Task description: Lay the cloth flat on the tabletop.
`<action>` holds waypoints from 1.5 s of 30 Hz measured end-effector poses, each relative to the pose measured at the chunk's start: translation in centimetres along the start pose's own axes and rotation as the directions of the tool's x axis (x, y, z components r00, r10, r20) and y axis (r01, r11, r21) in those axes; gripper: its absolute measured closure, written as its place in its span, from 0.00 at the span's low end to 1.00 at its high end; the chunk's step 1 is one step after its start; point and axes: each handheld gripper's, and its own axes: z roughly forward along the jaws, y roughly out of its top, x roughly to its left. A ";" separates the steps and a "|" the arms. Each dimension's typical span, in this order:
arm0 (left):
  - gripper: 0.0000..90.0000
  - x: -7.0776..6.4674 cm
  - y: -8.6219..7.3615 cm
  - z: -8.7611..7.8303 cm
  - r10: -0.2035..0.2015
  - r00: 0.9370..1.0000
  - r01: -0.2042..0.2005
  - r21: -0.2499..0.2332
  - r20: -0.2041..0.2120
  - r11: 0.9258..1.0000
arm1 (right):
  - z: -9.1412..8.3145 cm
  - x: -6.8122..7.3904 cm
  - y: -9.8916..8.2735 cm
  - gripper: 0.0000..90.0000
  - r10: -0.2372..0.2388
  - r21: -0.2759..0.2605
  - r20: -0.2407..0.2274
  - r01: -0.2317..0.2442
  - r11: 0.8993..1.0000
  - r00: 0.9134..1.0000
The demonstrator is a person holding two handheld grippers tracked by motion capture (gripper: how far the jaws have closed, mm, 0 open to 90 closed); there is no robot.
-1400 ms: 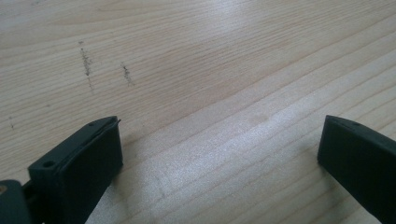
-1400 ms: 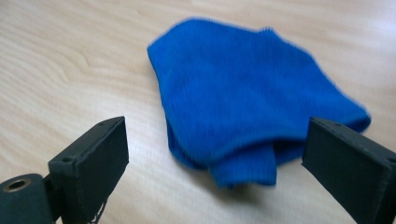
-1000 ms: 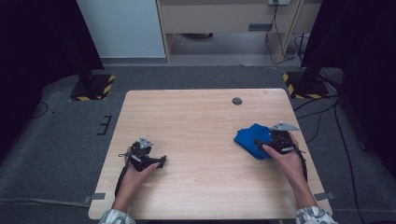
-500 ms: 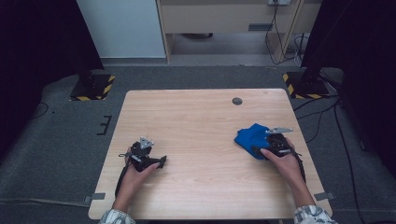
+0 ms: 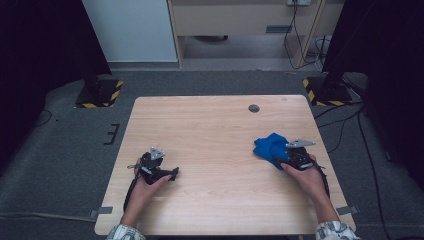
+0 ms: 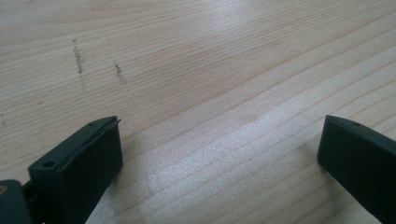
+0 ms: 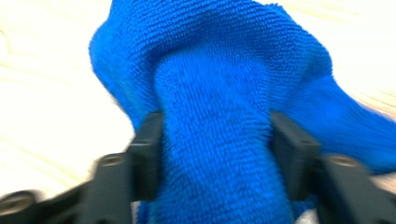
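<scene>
A crumpled blue cloth point(image 5: 270, 146) lies on the right part of the wooden table point(image 5: 215, 130). My right gripper point(image 5: 281, 159) sits at the cloth's near right edge, held by a hand. In the right gripper view a thick fold of the blue cloth point(image 7: 219, 70) bulges between the two black jaws, which press on it from both sides; the right gripper point(image 7: 215, 135) is shut on that fold. My left gripper point(image 5: 172, 173) rests low over bare wood at the near left, pointing right. In its own view the left gripper point(image 6: 219, 135) stands wide open with nothing between the jaws.
A small dark round spot point(image 5: 254, 108) marks the table near its far edge. Bare wood spans the space between the two hands. Grey carpet surrounds the table, with black stand bases striped yellow and black point(image 5: 100, 94) at the back left and right.
My right gripper has shifted slightly back toward the person, and the cloth's near edge has bunched with it. The left gripper has stayed where it was.
</scene>
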 end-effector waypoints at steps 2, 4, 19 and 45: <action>0.00 0.0 0.0 0.0 0.000 1.000 0.000 0.000 0.000 1.000 | -0.1 0.0 0.0 0.64 0.006 -0.001 -0.002 -0.006 1.000 1.000; 0.00 0.0 0.0 0.0 -0.001 1.000 0.001 0.000 0.000 1.000 | -0.1 0.1 0.0 0.70 0.017 -0.001 -0.004 -0.017 1.000 1.000; 0.00 0.0 0.0 0.0 -0.002 1.000 0.002 0.000 0.000 1.000 | -2.1 3.3 2.2 0.76 -0.021 -0.090 -0.094 0.012 0.996 0.995; 0.00 -0.1 0.1 0.1 0.008 1.000 -0.008 0.003 0.007 1.000 | 0.1 12.2 4.1 0.74 -0.150 -0.090 -0.197 0.135 0.987 0.969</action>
